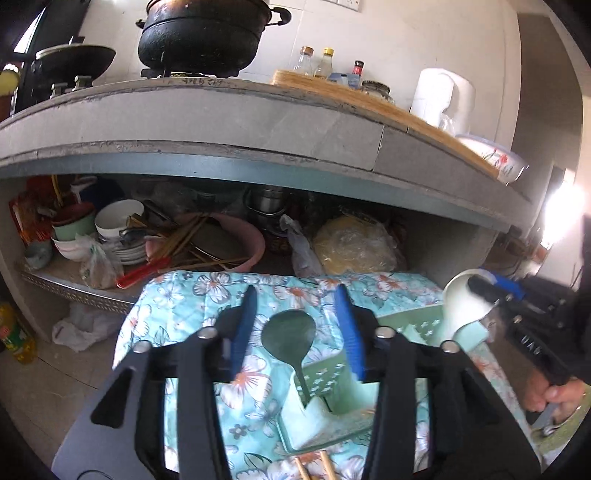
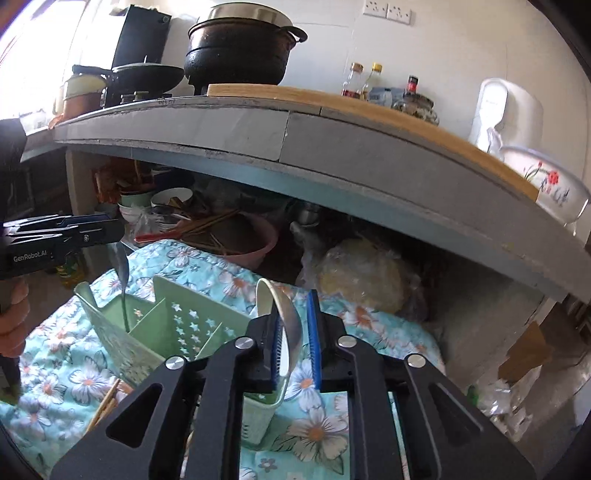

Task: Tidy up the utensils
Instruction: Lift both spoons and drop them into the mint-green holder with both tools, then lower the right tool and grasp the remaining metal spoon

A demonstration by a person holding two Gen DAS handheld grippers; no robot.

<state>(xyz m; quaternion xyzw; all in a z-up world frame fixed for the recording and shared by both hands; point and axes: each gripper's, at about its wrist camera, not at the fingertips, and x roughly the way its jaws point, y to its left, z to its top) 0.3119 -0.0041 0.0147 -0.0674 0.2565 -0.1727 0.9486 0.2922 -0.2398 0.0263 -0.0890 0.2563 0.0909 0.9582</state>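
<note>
A green slotted caddy (image 1: 321,376) (image 2: 184,325) stands on a floral cloth (image 1: 192,295) (image 2: 55,369). A metal spoon (image 1: 290,332) (image 2: 122,266) stands upright with its handle down in one compartment. Its bowl is between the blue pads of my left gripper (image 1: 297,328) (image 2: 116,230), which is open and clear of it on both sides. A white ceramic spoon (image 2: 280,314) (image 1: 461,306) leans with its handle in another compartment. My right gripper (image 2: 295,341) (image 1: 491,286) stands around its bowl with a gap at the right pad. Wooden chopsticks (image 1: 310,467) (image 2: 107,402) lie on the cloth beside the caddy.
A thick concrete counter (image 1: 221,122) (image 2: 369,147) overhangs just ahead, with a black pot (image 1: 203,33) and bottles on it. The shelf below holds stacked bowls (image 1: 118,221), a pink basin (image 2: 255,240) and bags. A hand (image 1: 554,398) holds the right gripper.
</note>
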